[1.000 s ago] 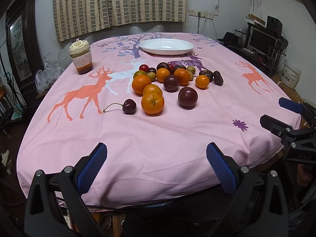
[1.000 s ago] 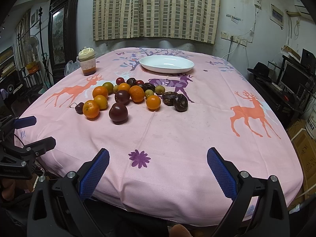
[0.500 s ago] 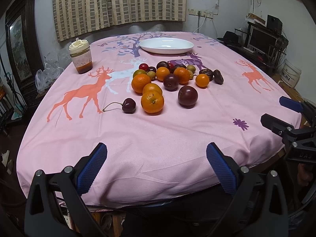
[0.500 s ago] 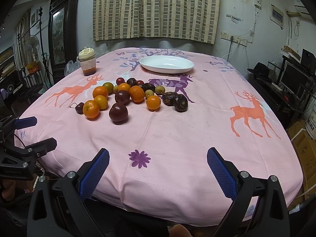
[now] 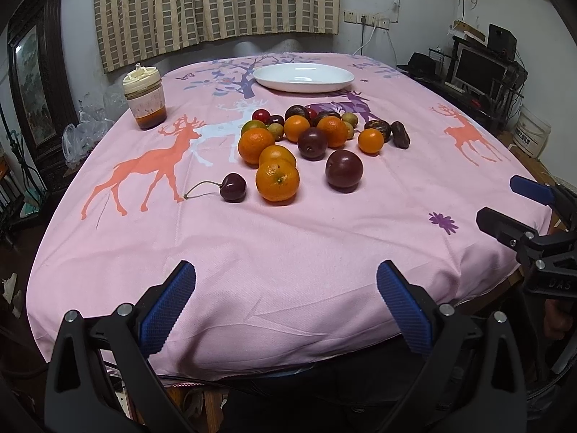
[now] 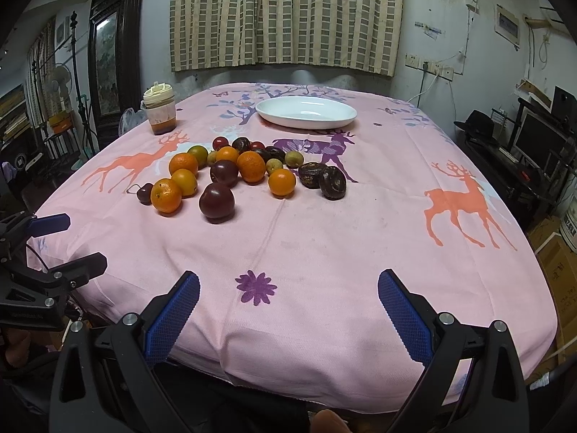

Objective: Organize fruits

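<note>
We held the left claw [image 5: 285, 292] and right claw [image 6: 288, 299] spread wide and empty at the near edge of the table [image 6: 324, 238]. The fruits [image 5: 310, 140] lay clustered mid-table, well short of the empty white plate [image 5: 303, 77] beyond. We judged the nearest orange [image 5: 277, 180] best taken first, approached low and squeezed gently so it would not roll.

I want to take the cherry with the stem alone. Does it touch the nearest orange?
Apart. In the left wrist view, a strip of pink cloth shows between the cherry and the nearest orange.
</note>
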Tool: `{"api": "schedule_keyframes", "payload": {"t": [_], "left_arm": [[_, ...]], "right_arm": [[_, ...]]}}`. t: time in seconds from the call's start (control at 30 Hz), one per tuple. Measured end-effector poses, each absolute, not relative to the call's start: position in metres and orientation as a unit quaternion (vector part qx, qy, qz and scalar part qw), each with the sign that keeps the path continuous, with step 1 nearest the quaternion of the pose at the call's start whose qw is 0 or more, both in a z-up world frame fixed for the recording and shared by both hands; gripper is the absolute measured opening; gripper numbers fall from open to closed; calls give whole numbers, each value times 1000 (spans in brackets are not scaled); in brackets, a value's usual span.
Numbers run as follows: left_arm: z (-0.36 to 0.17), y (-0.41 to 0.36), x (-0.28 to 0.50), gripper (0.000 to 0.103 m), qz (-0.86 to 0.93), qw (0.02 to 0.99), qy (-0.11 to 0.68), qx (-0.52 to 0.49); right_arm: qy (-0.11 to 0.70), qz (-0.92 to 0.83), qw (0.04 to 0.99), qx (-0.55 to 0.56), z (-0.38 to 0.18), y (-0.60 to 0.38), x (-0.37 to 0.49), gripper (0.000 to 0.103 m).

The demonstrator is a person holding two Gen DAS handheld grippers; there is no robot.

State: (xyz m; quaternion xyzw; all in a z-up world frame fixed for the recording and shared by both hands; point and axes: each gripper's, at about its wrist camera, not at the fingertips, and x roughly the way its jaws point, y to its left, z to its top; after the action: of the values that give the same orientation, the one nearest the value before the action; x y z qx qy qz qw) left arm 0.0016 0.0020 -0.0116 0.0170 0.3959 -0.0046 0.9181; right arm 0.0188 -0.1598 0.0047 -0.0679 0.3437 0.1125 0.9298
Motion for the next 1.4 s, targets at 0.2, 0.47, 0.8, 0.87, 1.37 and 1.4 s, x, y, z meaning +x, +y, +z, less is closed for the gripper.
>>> {"api": "schedule_keyframes", "payload": {"t": [0.2, 0.47, 0.8, 0.87, 1.37, 1.4], "left_arm": [[-15, 7, 7, 98, -10, 916, 401, 17], [-21, 62, 18, 98, 8, 918, 397, -17], [-20, 90, 27, 97, -29, 927, 375, -18], [-19, 86, 32, 93, -52, 927, 370, -10], [-17, 30, 109, 58, -155, 910, 380, 62], [-19, 26, 115, 58, -153, 909, 382, 69]], "right_arm": [[351, 119, 927, -61, 1, -159, 22, 99], [360, 183, 913, -61, -3, -124, 43, 99], [418, 231, 876, -66, -26, -74, 126, 77], [430, 231, 870, -69, -34, -70, 136, 77], [448, 231, 864, -11, -36, -105, 142, 40], [448, 229, 864, -5, -36, -111, 141, 40]]}}
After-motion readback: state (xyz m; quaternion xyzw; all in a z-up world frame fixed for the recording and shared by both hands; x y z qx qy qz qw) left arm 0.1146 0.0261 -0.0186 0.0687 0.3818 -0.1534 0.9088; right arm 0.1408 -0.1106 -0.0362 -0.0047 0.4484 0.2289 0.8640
